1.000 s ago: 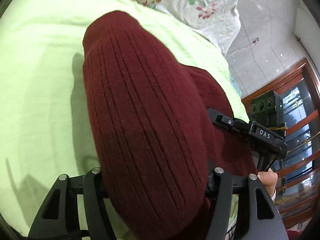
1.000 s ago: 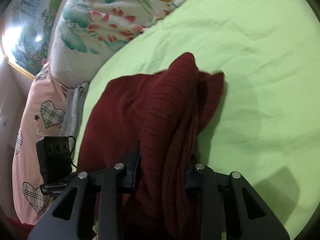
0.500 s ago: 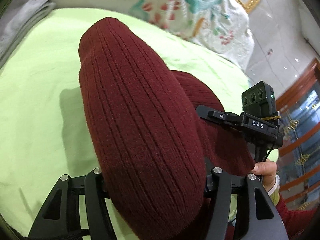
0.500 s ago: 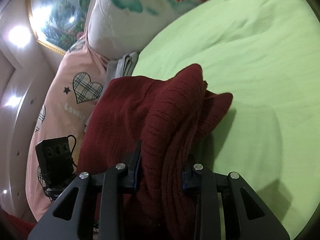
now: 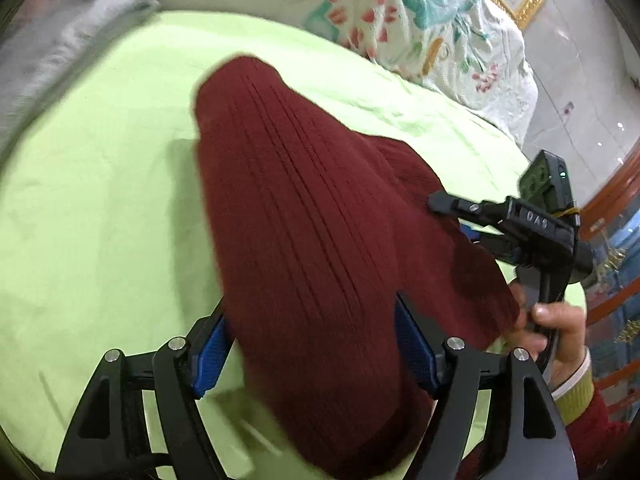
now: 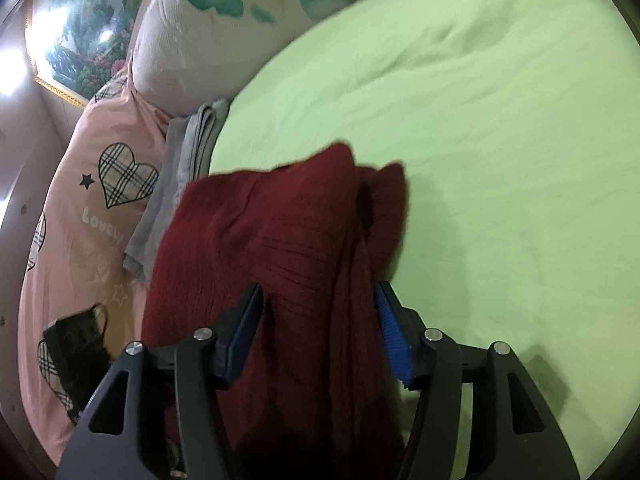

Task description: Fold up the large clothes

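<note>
Maroon ribbed sweater (image 5: 304, 248) hangs bunched between both claws above the green bedsheet (image 5: 100, 220), part trailing onto it; folding looks mid-way, nothing laid flat yet; left gripper (image 5: 308, 344) stands fairly wide with cloth filling the gap, pads pressing knit; right gripper (image 6: 316, 332) likewise clasps a thick gather; both point forward, side by side, angled down.

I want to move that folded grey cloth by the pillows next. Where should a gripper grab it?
Grip the grey cloth across its stacked edges on the green sheet side, coming in low from the sheet. The layers show there; the pink pillow hems in its other side.
</note>
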